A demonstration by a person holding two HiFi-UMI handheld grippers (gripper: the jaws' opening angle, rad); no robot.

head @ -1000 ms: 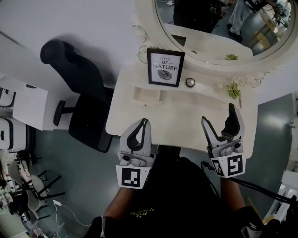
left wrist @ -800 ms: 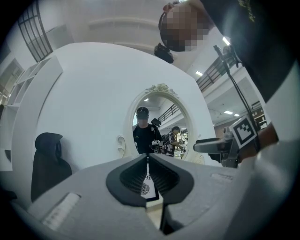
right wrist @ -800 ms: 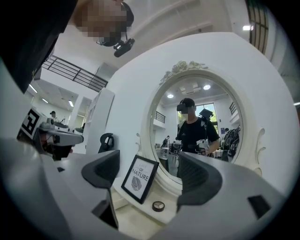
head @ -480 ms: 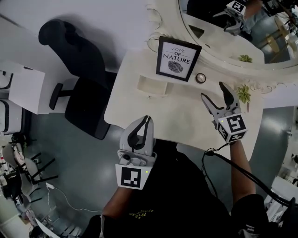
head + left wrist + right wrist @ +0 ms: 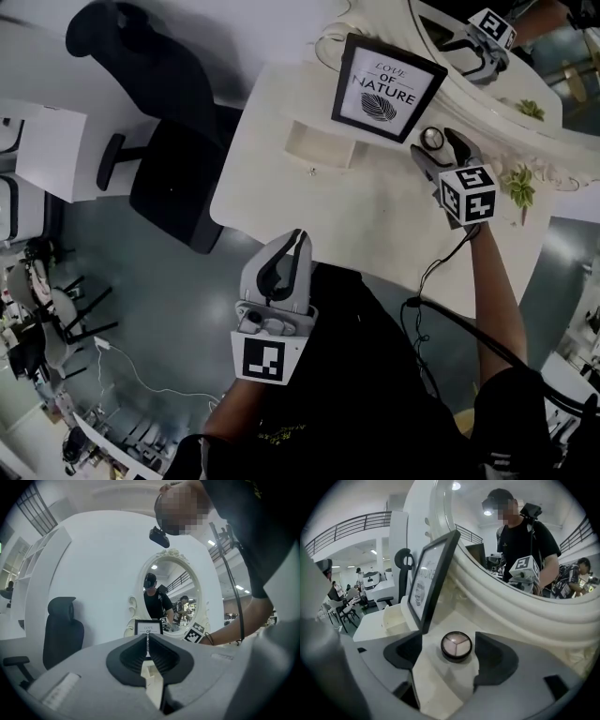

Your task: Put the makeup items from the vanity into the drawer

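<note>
At vanity [image 5: 281, 187] back | right gripper [image 5: 434, 145] outstretched, jaws wide astride compact [image 5: 456, 645] | left gripper [image 5: 297, 238] jaws together

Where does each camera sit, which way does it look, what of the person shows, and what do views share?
Head view: on the head, steeply down at the vanity top; torso, left tool, right tool.
Left gripper view: on the left tool, toward the mirror; its closed jaws, right forearm.
Right gripper view: on the right tool, at the compact between its open jaws.
Shared by all: framed picture.
</note>
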